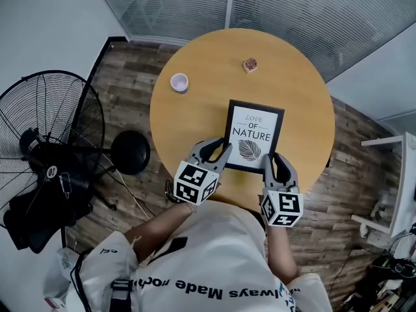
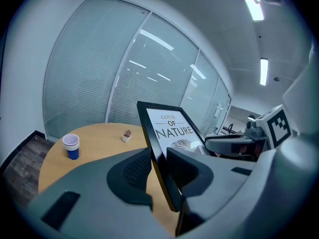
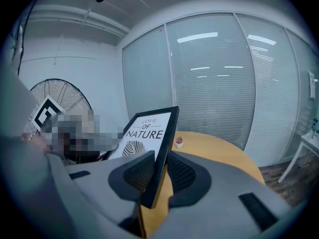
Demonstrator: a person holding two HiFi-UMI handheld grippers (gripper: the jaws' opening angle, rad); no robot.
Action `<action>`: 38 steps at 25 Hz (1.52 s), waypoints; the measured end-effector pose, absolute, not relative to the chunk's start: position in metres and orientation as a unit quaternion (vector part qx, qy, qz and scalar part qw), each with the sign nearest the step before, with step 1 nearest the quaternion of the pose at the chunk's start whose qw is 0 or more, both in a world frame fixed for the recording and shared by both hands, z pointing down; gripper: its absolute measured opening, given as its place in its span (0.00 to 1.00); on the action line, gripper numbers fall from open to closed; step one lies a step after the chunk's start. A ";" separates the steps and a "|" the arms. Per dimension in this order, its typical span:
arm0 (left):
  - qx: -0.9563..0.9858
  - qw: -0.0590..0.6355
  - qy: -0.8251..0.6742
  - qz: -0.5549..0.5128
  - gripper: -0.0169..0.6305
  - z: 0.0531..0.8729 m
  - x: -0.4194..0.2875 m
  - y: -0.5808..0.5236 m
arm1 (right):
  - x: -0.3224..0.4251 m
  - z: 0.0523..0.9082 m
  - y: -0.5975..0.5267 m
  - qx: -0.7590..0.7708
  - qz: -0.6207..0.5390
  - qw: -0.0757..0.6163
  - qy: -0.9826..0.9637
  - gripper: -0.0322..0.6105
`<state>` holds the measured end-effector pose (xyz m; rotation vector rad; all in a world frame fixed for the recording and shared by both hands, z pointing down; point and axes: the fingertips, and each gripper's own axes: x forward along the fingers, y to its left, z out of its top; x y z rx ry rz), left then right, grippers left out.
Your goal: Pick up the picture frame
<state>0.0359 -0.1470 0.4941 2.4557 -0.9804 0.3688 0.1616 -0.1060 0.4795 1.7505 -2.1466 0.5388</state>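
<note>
- The picture frame [image 1: 254, 136] has a black border. Its white print reads "LOVE OF NATURE" above a dark leaf. It sits over the near part of the table, tilted, with its near edge held in both your grippers.
- The round wooden table [image 1: 195, 119] also holds a paper cup [image 1: 179, 82] at far left and a small potted plant [image 1: 250, 65] at the far side. Both stand well apart from the frame.
- The plank floor [image 1: 130, 77] surrounds the table. A black floor fan [image 1: 52, 129] stands to the left, and glass walls [image 1: 292, 12] with blinds lie beyond.
- Your left gripper [image 1: 220, 151] pinches the frame's near left corner, one jaw on the front and one behind.
- Your right gripper [image 1: 278, 163] clamps the near right corner the same way. Both arms reach forward side by side.
</note>
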 end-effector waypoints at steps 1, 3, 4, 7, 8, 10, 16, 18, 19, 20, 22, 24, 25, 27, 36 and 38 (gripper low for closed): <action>0.895 0.233 -0.358 0.131 0.20 0.491 0.035 -0.147 | 0.161 0.476 -0.106 0.613 0.186 0.157 -0.752 0.20; 0.896 0.232 -0.358 0.126 0.20 0.485 0.034 -0.146 | 0.160 0.470 -0.105 0.614 0.182 0.153 -0.752 0.20; 0.896 0.232 -0.358 0.124 0.20 0.483 0.034 -0.146 | 0.159 0.467 -0.105 0.615 0.180 0.152 -0.753 0.20; 0.897 0.230 -0.358 0.117 0.20 0.474 0.034 -0.145 | 0.159 0.456 -0.104 0.616 0.172 0.148 -0.754 0.20; 0.898 0.229 -0.358 0.115 0.20 0.471 0.034 -0.145 | 0.159 0.452 -0.103 0.617 0.169 0.147 -0.755 0.20; 0.899 0.227 -0.358 0.109 0.20 0.465 0.033 -0.146 | 0.158 0.446 -0.103 0.618 0.165 0.141 -0.756 0.20; 0.904 0.216 -0.358 0.091 0.20 0.446 0.029 -0.145 | 0.154 0.429 -0.100 0.621 0.154 0.126 -0.758 0.20; 0.906 0.210 -0.356 0.086 0.20 0.439 0.028 -0.143 | 0.154 0.423 -0.099 0.622 0.150 0.122 -0.759 0.20; 0.907 0.207 -0.356 0.083 0.20 0.434 0.028 -0.143 | 0.153 0.419 -0.097 0.623 0.148 0.119 -0.759 0.20; 0.908 0.206 -0.357 0.080 0.20 0.430 0.027 -0.142 | 0.153 0.415 -0.096 0.623 0.145 0.117 -0.759 0.20; 0.909 0.203 -0.358 0.072 0.19 0.420 0.026 -0.140 | 0.152 0.407 -0.095 0.625 0.139 0.113 -0.760 0.20; 0.910 0.194 -0.359 0.065 0.19 0.411 0.025 -0.138 | 0.151 0.400 -0.093 0.627 0.133 0.111 -0.760 0.20; 0.912 0.189 -0.360 0.062 0.20 0.407 0.024 -0.137 | 0.151 0.396 -0.092 0.627 0.129 0.110 -0.760 0.20; 0.914 0.178 -0.360 0.057 0.20 0.399 0.023 -0.135 | 0.149 0.388 -0.091 0.626 0.121 0.108 -0.763 0.20; 0.918 0.160 -0.361 0.037 0.19 0.372 0.018 -0.132 | 0.144 0.361 -0.088 0.627 0.096 0.096 -0.767 0.20; 0.919 0.157 -0.361 0.033 0.20 0.369 0.018 -0.131 | 0.144 0.359 -0.087 0.627 0.094 0.093 -0.768 0.20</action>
